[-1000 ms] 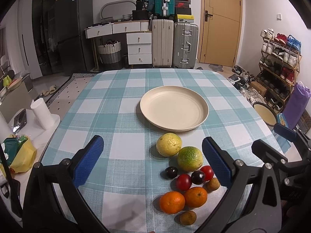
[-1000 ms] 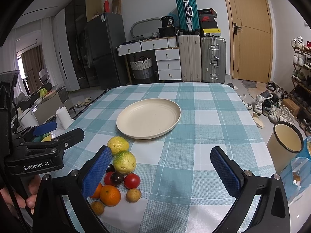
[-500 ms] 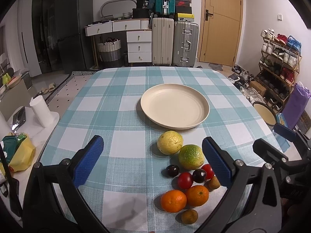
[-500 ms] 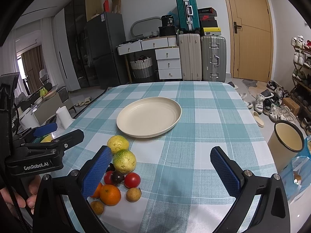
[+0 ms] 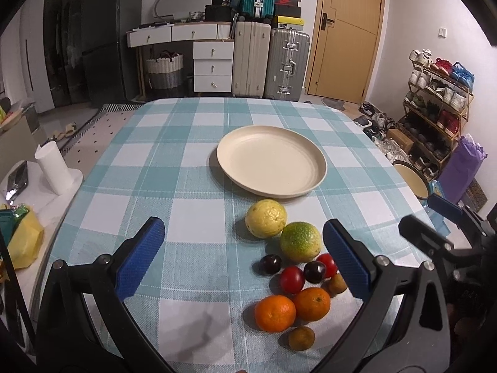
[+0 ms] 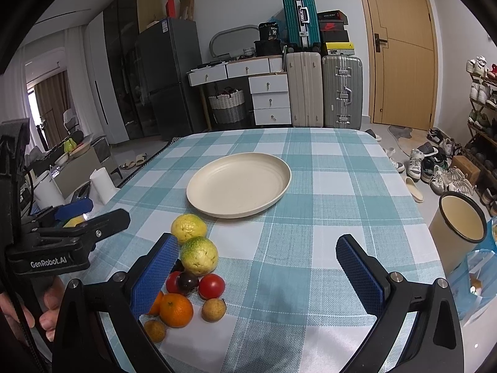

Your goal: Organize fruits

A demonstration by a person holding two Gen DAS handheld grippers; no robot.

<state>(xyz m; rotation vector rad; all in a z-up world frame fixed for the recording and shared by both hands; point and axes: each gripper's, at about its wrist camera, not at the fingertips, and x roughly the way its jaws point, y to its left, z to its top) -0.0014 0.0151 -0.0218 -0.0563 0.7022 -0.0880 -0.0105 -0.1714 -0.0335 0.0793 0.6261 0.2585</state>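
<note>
Hidden: in the right view the left finger (image 6: 153, 275) of the right tool (image 6: 256, 275) covers part of one orange (image 6: 155, 304), one red tomato (image 6: 172, 283) and one dark plum (image 6: 177, 265).
Cut off: the brown fruit (image 5: 338, 283) in the left view sits partly behind the right finger (image 5: 346, 264) of the left tool (image 5: 243, 261).
Hard to see: the small brown fruits are too little to name.
Left tool: fingers wide apart, holding nothing, above the bench (image 5: 174, 180).
Right tool: fingers wide apart, holding nothing. The other tool (image 6: 77, 233) shows off to its left.
Fruit: all on the bench, between the left tool's fingers and nearer its right one. For the right tool, they lie by its left finger.
Plate (image 5: 271, 163): cream, round, ahead of both tools, past the fruit. The lemon (image 5: 265, 222) is just this side of its rim.
Bench: a cloth of blue-green and white squares.
Room: suitcases (image 5: 287, 62), white drawers (image 5: 212, 65), a dark fridge (image 5: 108, 31) and a wood door (image 5: 348, 31) at the far wall. Shoe rack (image 5: 435, 108) to the right. Paper roll (image 5: 52, 168) to the left.
Count: one lemon, one green fruit (image 5: 299, 242), two oranges (image 5: 275, 313), two red tomatoes (image 5: 292, 279), two dark plums (image 5: 270, 264), two small brown fruits, one plate.
</note>
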